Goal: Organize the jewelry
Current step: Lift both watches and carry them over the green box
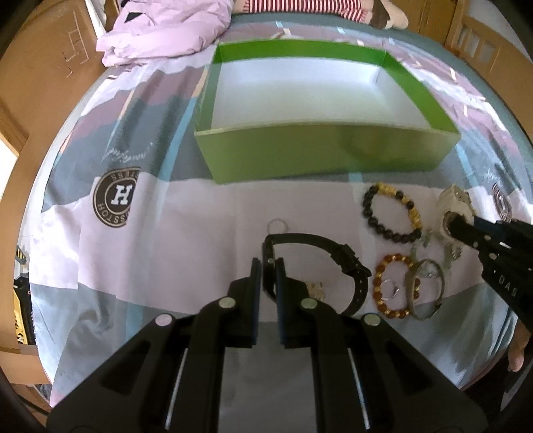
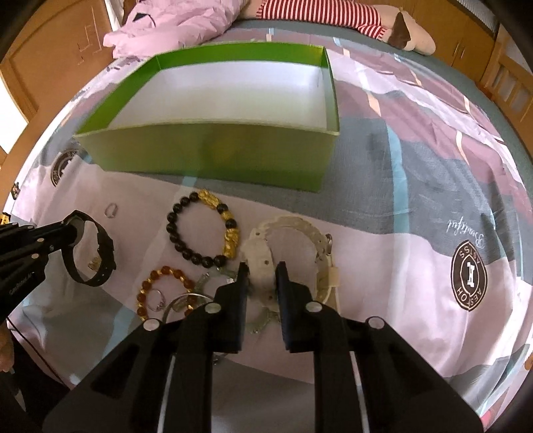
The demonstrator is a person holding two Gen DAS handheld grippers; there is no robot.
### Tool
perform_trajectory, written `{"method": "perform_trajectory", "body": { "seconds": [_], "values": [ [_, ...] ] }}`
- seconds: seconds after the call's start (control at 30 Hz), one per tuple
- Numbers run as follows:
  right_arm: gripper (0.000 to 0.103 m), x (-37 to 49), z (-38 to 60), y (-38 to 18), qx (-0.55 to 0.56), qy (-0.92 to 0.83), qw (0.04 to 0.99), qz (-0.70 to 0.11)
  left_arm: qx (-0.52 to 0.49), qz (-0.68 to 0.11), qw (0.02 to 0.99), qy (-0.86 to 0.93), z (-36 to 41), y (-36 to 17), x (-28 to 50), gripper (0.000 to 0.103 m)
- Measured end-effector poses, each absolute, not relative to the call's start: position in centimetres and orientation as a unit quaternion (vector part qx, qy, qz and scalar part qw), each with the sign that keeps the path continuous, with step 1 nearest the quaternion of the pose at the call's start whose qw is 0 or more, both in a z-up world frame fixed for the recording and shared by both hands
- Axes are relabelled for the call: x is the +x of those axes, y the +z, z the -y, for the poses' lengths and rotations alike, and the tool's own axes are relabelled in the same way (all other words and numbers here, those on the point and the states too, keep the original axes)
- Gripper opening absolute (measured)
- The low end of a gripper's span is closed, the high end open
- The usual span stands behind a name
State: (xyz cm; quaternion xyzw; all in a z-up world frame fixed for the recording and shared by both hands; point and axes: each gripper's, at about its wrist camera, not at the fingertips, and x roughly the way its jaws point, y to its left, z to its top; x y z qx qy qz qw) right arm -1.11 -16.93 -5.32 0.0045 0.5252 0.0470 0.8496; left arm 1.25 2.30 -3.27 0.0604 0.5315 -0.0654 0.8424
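A green box (image 1: 319, 156) with a white inside stands open and empty on the bed; it also shows in the right wrist view (image 2: 206, 150). My left gripper (image 1: 268, 266) is shut on a black watch (image 1: 336, 256), seen also in the right wrist view (image 2: 96, 253). My right gripper (image 2: 261, 269) is shut on a white watch (image 2: 293, 239), which shows in the left wrist view (image 1: 454, 206) too. A black-and-gold bead bracelet (image 2: 203, 229), an amber bead bracelet (image 2: 166, 289), a silver bangle (image 1: 426, 293) and small rings (image 2: 111, 210) lie on the bedsheet.
A patterned bedsheet (image 2: 416, 216) covers the bed. A lilac jacket (image 1: 160, 30) and a plush toy in red stripes (image 2: 333, 16) lie behind the box. Wooden furniture (image 1: 36, 83) stands at the left and a wooden bed frame (image 2: 509, 76) at the right.
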Motion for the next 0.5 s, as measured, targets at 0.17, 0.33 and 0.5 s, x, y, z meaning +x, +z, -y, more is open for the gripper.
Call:
{"method": "perform_trajectory", "body": {
  "seconds": [0.17,0.33,0.5],
  "values": [
    [0.017,-1.7,16.4,-3.1,0.008,0.067,0.863,-0.500,0.037,-0.501,0.861,-0.076,-2.8,-1.2,1.1,0.008],
    [0.017,-2.1,15.8,-1.9,0.007,0.087,0.874,-0.478,0.024,-0.490,0.868,-0.077,-3.1,-0.4,1.2,0.008],
    [0.017,-1.8,16.0,-0.8,0.015,0.090,0.878,-0.469,0.008,-0.486,0.870,-0.086,-3.2,0.8,1.5,0.008]
  ]
}}
